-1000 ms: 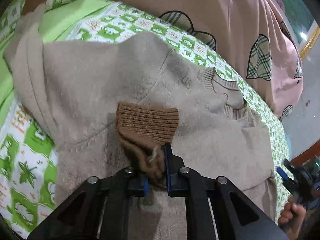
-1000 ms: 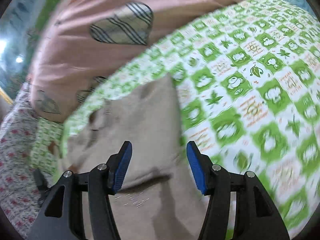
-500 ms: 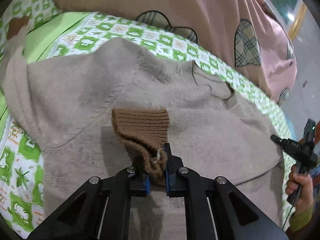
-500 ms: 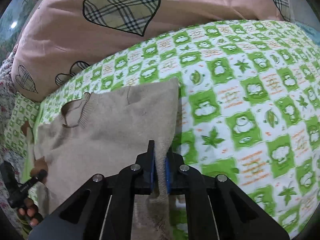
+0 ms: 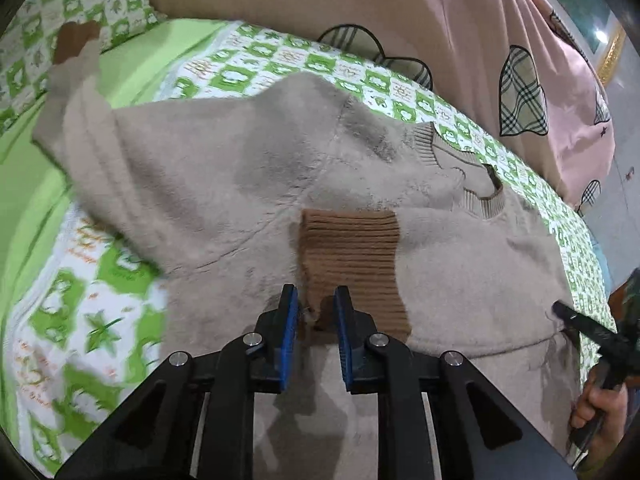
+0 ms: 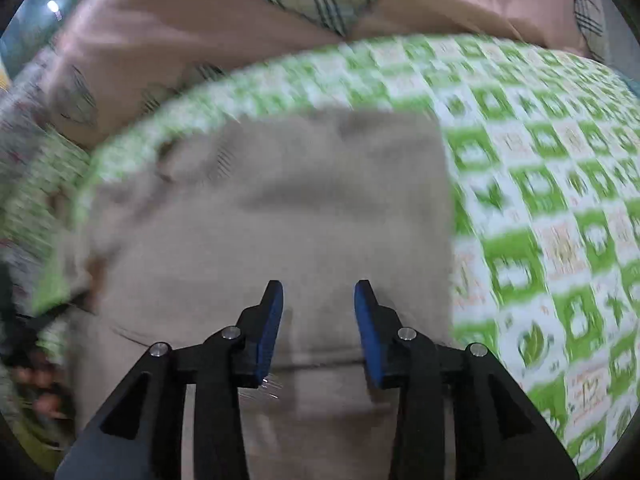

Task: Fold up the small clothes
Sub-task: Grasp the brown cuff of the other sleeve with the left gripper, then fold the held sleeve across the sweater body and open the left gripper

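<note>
A beige knitted sweater (image 5: 224, 176) lies spread on the bed, neckline toward the far right. One sleeve is folded across its body, and that sleeve's brown ribbed cuff (image 5: 352, 252) rests flat on it. My left gripper (image 5: 316, 312) has its jaws opening: the cuff's near corner sits between the blue pads, which stand apart from it. The other sleeve's brown cuff (image 5: 74, 42) lies at the far left. In the blurred right wrist view, my right gripper (image 6: 319, 304) hovers over the sweater (image 6: 300, 200), jaws opening, with nothing between them.
The sweater lies on a green-and-white patterned sheet (image 5: 80, 300). A pink duvet with plaid hearts (image 5: 440, 20) is heaped along the far side. The right gripper's black finger (image 5: 588, 332) and the hand holding it (image 5: 600, 404) show at the left wrist view's right edge.
The left jaws, shut on the brown cuff before, have parted and the cuff has settled flat. The right gripper, shut on the sweater's edge half a second ago, has let go and shifted over the sweater.
</note>
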`<state>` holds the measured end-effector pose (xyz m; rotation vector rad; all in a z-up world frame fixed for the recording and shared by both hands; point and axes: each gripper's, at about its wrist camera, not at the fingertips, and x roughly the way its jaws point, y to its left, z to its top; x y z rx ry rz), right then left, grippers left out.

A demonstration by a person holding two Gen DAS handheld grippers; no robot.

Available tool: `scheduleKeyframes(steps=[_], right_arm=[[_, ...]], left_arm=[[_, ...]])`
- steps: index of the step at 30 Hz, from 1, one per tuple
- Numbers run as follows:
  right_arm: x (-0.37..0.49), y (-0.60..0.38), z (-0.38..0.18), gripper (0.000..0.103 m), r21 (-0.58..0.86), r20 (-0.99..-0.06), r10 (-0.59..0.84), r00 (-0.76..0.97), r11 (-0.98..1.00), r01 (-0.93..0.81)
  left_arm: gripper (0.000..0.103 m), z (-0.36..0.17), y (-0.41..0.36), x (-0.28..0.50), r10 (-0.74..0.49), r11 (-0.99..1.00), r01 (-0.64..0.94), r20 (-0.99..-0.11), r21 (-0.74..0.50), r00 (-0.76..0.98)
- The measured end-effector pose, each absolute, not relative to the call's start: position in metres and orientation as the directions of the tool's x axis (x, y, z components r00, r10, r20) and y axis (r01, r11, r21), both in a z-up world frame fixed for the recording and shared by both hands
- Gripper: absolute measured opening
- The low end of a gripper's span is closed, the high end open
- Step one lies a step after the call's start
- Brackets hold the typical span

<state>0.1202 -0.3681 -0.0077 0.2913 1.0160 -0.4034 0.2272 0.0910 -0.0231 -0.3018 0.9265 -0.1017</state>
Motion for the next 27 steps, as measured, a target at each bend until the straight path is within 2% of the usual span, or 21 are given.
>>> scheduleKeyframes(steps=[3, 6, 10, 11, 15, 23, 24, 25, 26, 27], right_arm=[[0.103, -0.378, -0.002, 0.039, 0.136, -0.853, -0.152, 0.5, 0.859, 0.494], [0.091, -0.365, 0.015, 0.042, 0.178, -0.836, -0.111, 0.538, 0.872, 0.456], [0.082, -0.337, 0.021, 0.053, 0.232, -0.82, -0.033, 0.571, 0.893, 0.385], [0.079, -0.329, 0.02, 0.054, 0.247, -0.819, -0.015, 0.573, 0.893, 0.375], [0.072, -0.311, 0.009, 0.055, 0.313, -0.832, 0.078, 0.549, 0.884, 0.348], [0.073, -0.3, -0.004, 0.055, 0.329, -0.851, 0.112, 0.513, 0.875, 0.356], [0.074, -0.301, -0.006, 0.055, 0.33, -0.853, 0.112, 0.509, 0.873, 0.36], [0.076, -0.303, -0.009, 0.055, 0.328, -0.857, 0.111, 0.503, 0.871, 0.366], [0.077, -0.303, -0.01, 0.055, 0.329, -0.858, 0.112, 0.501, 0.869, 0.37], [0.078, -0.303, -0.011, 0.055, 0.332, -0.859, 0.115, 0.499, 0.867, 0.372]], left_arm=[[0.024, -0.012, 0.111, 0.217, -0.187, 0.955, -0.066, -0.763, -0.288, 0.618], [0.038, 0.003, 0.142, 0.22, -0.136, 0.956, -0.113, -0.75, -0.271, 0.647], [0.072, 0.025, 0.194, 0.245, -0.019, 0.951, -0.213, -0.731, -0.222, 0.682], [0.076, 0.029, 0.207, 0.254, 0.007, 0.948, -0.236, -0.725, -0.215, 0.689], [0.077, 0.038, 0.264, 0.305, 0.092, 0.913, -0.349, -0.728, -0.21, 0.679], [0.079, 0.011, 0.344, 0.407, 0.177, 0.862, -0.485, -0.811, -0.145, 0.558], [0.078, 0.004, 0.35, 0.415, 0.187, 0.857, -0.499, -0.825, -0.127, 0.533], [0.056, -0.002, 0.355, 0.421, 0.21, 0.852, -0.515, -0.835, -0.1, 0.508], [0.013, -0.005, 0.357, 0.423, 0.215, 0.853, -0.513, -0.836, -0.091, 0.505], [0.008, -0.007, 0.356, 0.423, 0.198, 0.86, -0.5, -0.837, -0.101, 0.51]])
